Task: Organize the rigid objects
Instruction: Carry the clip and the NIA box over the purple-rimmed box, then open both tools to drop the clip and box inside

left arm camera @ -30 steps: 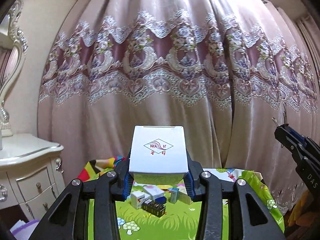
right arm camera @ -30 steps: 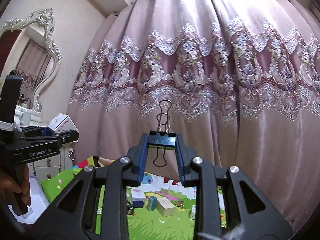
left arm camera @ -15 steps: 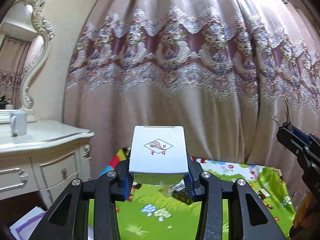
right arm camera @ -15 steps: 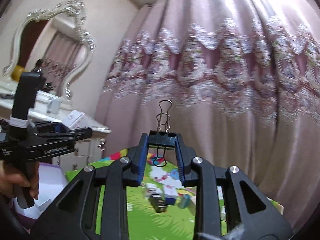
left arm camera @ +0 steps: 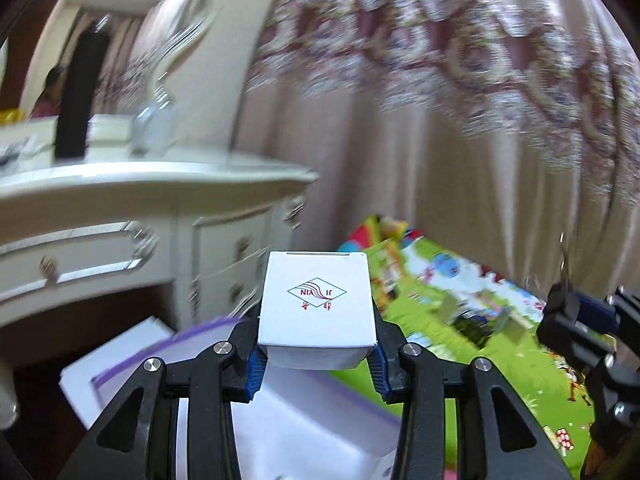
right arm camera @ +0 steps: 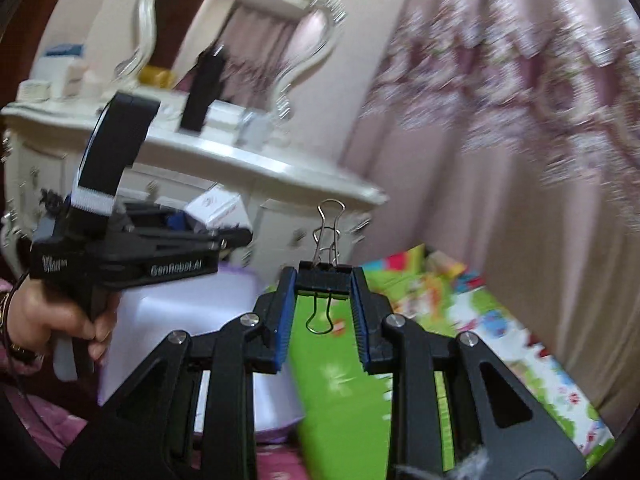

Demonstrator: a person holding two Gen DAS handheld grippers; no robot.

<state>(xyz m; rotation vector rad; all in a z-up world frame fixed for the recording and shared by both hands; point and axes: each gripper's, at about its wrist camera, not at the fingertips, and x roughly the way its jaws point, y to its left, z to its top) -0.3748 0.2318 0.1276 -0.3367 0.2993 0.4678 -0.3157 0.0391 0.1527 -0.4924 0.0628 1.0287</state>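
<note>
Left gripper (left arm camera: 316, 354) is clamped on a small white cardboard box with a red and blue diamond logo (left arm camera: 316, 306); the box sits squarely between its blue-padded fingers, sticking up above and forward of the tips. Right gripper (right arm camera: 323, 312) pinches a black metal binder clip with silver wire handles (right arm camera: 325, 278) at its fingertips, one wire loop standing up above the jaws, the other hanging down between them. Below and ahead of both claws lies a white, purple-edged storage box (left arm camera: 312, 420), beside a bright green cartoon-printed play mat (right arm camera: 340, 392). Beyond them stands a cream ornate dressing table (left arm camera: 132, 188), blurred. From the right wrist view, a hand (right arm camera: 48, 316) grips the left gripper's handle.
</note>
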